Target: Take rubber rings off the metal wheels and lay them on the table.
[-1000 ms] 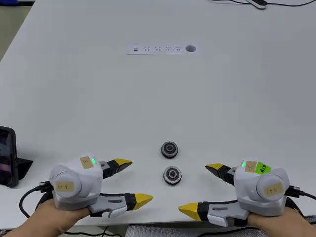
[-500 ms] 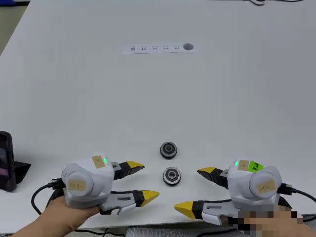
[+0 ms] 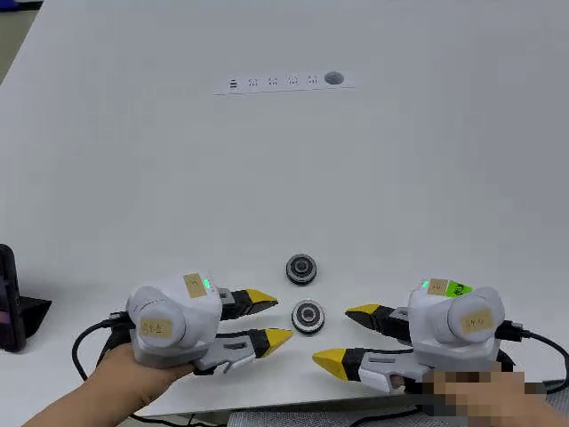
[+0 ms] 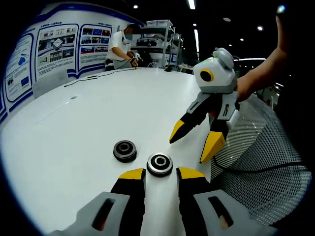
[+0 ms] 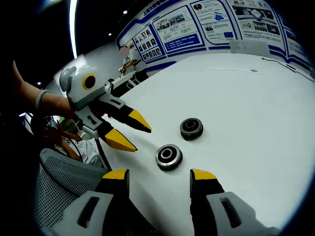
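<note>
Closest to me, black cables (image 3: 82,340) trail back from both tools over the near edge of the table (image 3: 133,178). A dark device (image 3: 7,298) stands at the far left, well apart from the work. Between the jaws and the wheels I see only plain white tabletop.

The near wheel (image 3: 308,315) lies flat between the two grippers. From the left gripper view it sits just ahead of the yellow tips and centred on their gap, though I cannot tell whether a tip touches it. The left gripper (image 3: 277,318) has its jaws parted a little, about as wide as the wheel, and grips nothing. The right gripper (image 3: 335,334) has its jaws spread much wider and also holds nothing. Its upper tip is near the wheel's other side but apart from it.

Both tools lie low over the table, pointing inward at each other, jaws roughly level. My left hand (image 3: 133,384) cups its gripper from below.

Just beyond the near wheel lies the far wheel (image 3: 301,269) — flat, close beside it but not touching, and outside both pairs of jaws. Its dark outer rim (image 4: 115,150) is in place around the metal hub.

Much farther up the table a white power strip (image 3: 284,82) lies crosswise. In the left gripper view a person (image 4: 119,45) stands at the far end, below poster boards (image 4: 74,42) on the wall.
</note>
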Tool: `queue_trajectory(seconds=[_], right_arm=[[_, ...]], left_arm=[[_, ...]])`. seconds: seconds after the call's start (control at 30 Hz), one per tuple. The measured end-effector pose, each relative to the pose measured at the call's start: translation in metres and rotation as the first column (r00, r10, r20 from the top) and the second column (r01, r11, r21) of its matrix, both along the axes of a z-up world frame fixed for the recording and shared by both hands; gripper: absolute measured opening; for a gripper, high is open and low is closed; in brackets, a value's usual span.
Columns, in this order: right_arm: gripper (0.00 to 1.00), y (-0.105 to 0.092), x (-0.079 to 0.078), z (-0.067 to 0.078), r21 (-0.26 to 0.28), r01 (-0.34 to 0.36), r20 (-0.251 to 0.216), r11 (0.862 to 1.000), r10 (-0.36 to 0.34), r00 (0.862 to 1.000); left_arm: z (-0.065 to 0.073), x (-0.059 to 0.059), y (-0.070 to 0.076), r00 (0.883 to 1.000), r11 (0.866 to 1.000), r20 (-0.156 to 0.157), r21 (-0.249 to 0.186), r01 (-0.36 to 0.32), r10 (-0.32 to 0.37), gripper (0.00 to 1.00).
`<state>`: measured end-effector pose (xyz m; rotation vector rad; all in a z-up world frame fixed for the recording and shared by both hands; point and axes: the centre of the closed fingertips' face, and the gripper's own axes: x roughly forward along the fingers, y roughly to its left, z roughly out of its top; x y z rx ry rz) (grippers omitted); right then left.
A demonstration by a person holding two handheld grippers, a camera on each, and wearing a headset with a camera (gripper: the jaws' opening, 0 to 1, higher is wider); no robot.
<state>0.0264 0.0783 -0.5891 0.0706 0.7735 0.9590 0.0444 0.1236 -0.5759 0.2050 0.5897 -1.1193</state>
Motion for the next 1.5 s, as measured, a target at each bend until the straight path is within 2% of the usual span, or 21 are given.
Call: queue_trajectory(seconds=[0.2, 0.47, 0.67, 0.8, 1.0, 1.37, 1.5], right_arm=[[0.45, -0.003, 0.004, -0.002, 0.039, 0.069, -0.060, 0.997, -0.066, 0.996], [0.38, -0.008, 0.014, 0.000, 0.115, 0.183, -0.153, 0.976, -0.164, 0.975], [0.32, -0.009, 0.016, -0.004, 0.132, 0.217, -0.192, 0.967, -0.189, 0.963], [0.30, -0.009, 0.018, -0.005, 0.136, 0.237, -0.207, 0.962, -0.206, 0.956], [0.29, -0.009, 0.019, -0.007, 0.139, 0.253, -0.219, 0.957, -0.220, 0.951], [0.29, -0.011, 0.019, -0.009, 0.147, 0.274, -0.231, 0.950, -0.236, 0.944], [0.29, -0.012, 0.019, -0.010, 0.150, 0.283, -0.236, 0.947, -0.244, 0.941]], left_arm=[[-0.001, 0.001, -0.006, 0.999, 0.999, 0.016, 0.020, 0.031, -0.031, 0.24], [-0.003, 0.005, -0.014, 0.996, 0.995, 0.041, 0.053, 0.079, -0.081, 0.20], [-0.007, 0.007, -0.020, 0.990, 0.989, 0.065, 0.088, 0.118, -0.124, 0.18], [-0.010, 0.008, -0.024, 0.984, 0.982, 0.083, 0.117, 0.150, -0.160, 0.16], [-0.017, 0.008, -0.029, 0.968, 0.963, 0.105, 0.173, 0.206, -0.226, 0.15], [-0.027, 0.012, -0.029, 0.962, 0.950, 0.099, 0.214, 0.229, -0.254, 0.15], [-0.028, 0.011, -0.031, 0.961, 0.948, 0.092, 0.215, 0.236, -0.261, 0.15]])
